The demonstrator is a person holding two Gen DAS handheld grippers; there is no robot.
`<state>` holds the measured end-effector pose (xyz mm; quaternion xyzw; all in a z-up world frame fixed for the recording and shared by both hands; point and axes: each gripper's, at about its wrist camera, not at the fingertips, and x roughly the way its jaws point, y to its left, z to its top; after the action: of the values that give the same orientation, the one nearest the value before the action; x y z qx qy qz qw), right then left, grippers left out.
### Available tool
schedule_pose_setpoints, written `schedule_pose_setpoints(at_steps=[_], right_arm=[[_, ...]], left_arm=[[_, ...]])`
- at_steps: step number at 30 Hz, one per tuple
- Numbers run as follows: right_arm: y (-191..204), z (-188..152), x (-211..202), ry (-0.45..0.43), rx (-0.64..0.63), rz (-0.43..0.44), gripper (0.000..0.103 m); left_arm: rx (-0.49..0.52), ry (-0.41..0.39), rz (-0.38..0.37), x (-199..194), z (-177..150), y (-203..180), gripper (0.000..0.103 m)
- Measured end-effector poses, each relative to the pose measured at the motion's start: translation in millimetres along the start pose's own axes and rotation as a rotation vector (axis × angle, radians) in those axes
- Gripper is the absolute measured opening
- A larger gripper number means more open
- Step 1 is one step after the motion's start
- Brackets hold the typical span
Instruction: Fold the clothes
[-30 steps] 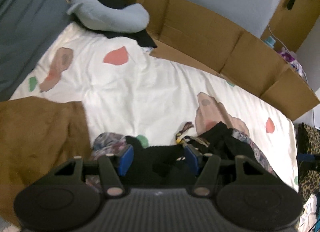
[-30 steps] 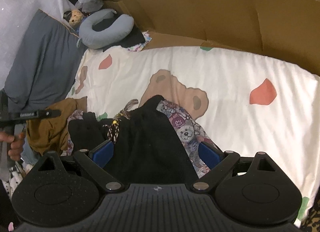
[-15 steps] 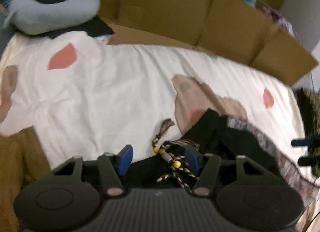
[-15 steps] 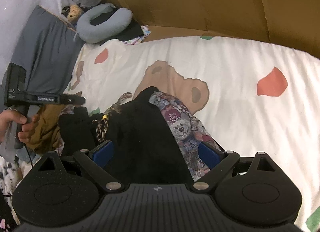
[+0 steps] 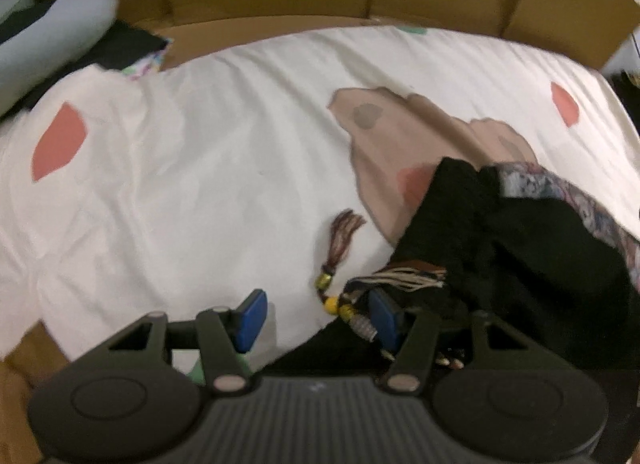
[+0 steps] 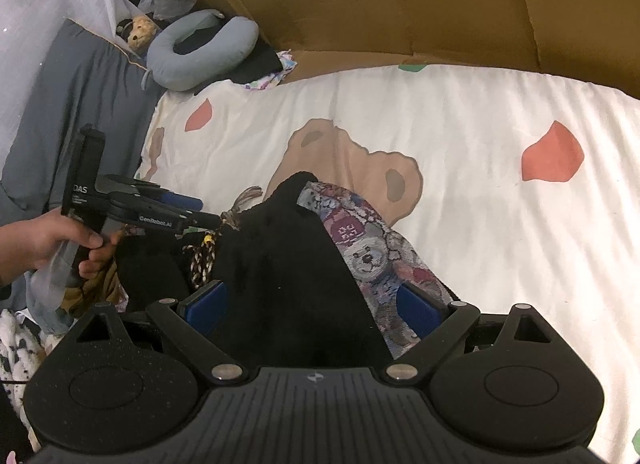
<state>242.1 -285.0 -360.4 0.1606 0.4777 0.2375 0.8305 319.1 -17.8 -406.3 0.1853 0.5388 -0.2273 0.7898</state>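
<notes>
Left gripper (image 5: 318, 314) dropped to black garment (image 6: 288, 264) edge, jaws parted; right gripper (image 6: 316, 304) jaws wide, astride it.

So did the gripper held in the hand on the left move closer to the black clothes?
Yes. In the right wrist view the left gripper has come in from the left edge, past the grey pillow, and now reaches the black garment.

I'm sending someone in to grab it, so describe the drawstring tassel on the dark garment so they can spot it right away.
Find the white bedsheet printed with a big brown bear, then the black garment heaped over the bear's lower edge. At the garment's left side a braided cord ends in a maroon tassel lying on bare sheet. A yellow bead just below the fringe sets it apart.
</notes>
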Motion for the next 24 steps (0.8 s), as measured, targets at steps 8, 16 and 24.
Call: schedule_pose_setpoints(at_steps=[8, 16, 24], right_arm=[[-10.1, -5.4, -0.2, 0.001, 0.041, -0.017, 0.095], [-12.7, -10.5, 4.4, 0.014, 0.044, -0.021, 0.095], [-11.8, -10.0, 2.8, 0.007, 0.047, -0.015, 0.095]], left_arm=[[0.091, 0.024, -0.003, 22.2, 14.0, -7.6, 0.045], [0.114, 0.014, -0.044, 33.4, 23.6, -10.8, 0.020], [0.079, -0.029, -0.057, 13.3, 20.7, -9.0, 0.006]])
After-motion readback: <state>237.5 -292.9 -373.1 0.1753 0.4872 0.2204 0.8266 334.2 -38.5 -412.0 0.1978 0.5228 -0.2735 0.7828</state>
